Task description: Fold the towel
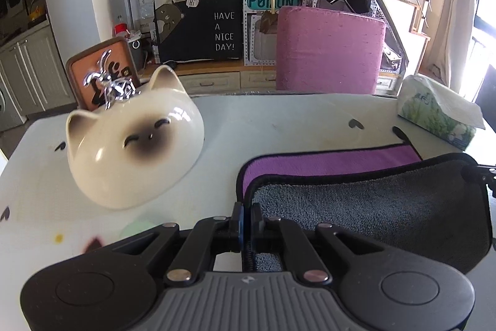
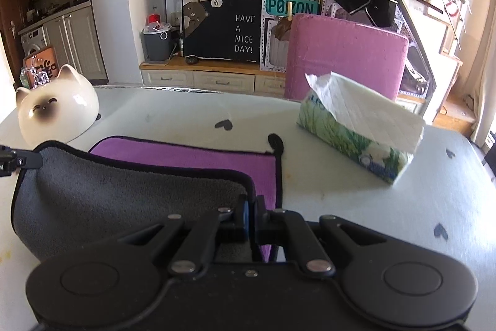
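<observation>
The towel [image 1: 372, 207] is purple on one face, grey on the other, with a black hem, and lies on the white table. Its near edge is lifted and carried over, so the grey side faces up and a purple strip [image 1: 328, 162] shows behind. My left gripper [image 1: 247, 208] is shut on the towel's near left corner. My right gripper [image 2: 251, 205] is shut on the near right corner of the towel [image 2: 124, 191]. The tip of the left gripper shows at the left edge of the right wrist view, [image 2: 18, 162].
A ceramic cat-head bowl [image 1: 133, 145] stands left of the towel with an orange framed sign [image 1: 102, 70] behind it. A tissue pack [image 2: 362, 132] lies to the right. A pink chair [image 1: 328, 48] stands beyond the table's far edge.
</observation>
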The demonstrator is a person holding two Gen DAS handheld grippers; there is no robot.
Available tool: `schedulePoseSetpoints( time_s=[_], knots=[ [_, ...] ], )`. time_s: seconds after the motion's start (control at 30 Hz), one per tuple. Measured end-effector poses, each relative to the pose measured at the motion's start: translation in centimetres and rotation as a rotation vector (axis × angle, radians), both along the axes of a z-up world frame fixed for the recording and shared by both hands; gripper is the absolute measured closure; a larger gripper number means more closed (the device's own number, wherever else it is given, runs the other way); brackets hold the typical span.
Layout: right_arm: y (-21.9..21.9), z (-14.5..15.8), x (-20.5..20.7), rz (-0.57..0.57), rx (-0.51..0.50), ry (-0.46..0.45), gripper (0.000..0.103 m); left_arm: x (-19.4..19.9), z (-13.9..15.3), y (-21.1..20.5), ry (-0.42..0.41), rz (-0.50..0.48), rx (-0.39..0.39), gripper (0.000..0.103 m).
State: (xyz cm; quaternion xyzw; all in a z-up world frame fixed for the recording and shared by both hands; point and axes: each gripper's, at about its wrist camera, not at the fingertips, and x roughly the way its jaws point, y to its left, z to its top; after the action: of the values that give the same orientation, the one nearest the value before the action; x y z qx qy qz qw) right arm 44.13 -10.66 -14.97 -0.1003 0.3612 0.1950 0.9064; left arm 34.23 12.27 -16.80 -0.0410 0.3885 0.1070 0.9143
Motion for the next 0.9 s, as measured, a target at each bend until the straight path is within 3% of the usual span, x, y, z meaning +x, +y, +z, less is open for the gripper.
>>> schedulePoseSetpoints(
  time_s=[0.4, 0.73, 0.83, 0.9],
  knots=[
    [1.7, -0.6, 5.1, -0.027, -0.009, -0.009, 0.099, 5.3, -0.9, 1.0, -0.026, 0.023, 0.028, 0.098],
    [3.0, -1.4, 8.4, -0.063, -0.031, 0.022, 0.099, 8.4, -1.9, 0.9, 0.006, 0.015, 0.071, 0.098],
    [3.3, -1.8, 9.0, -0.074, -0.034, 0.032, 0.098, 8.8, -2.4, 1.1, 0.042, 0.021, 0.063, 0.092],
    [3.3, -2.0, 9.1, -0.088, -0.03, 0.046, 0.093, 8.9, -2.7, 1.3, 0.065, 0.026, 0.059, 0.081]
  ],
)
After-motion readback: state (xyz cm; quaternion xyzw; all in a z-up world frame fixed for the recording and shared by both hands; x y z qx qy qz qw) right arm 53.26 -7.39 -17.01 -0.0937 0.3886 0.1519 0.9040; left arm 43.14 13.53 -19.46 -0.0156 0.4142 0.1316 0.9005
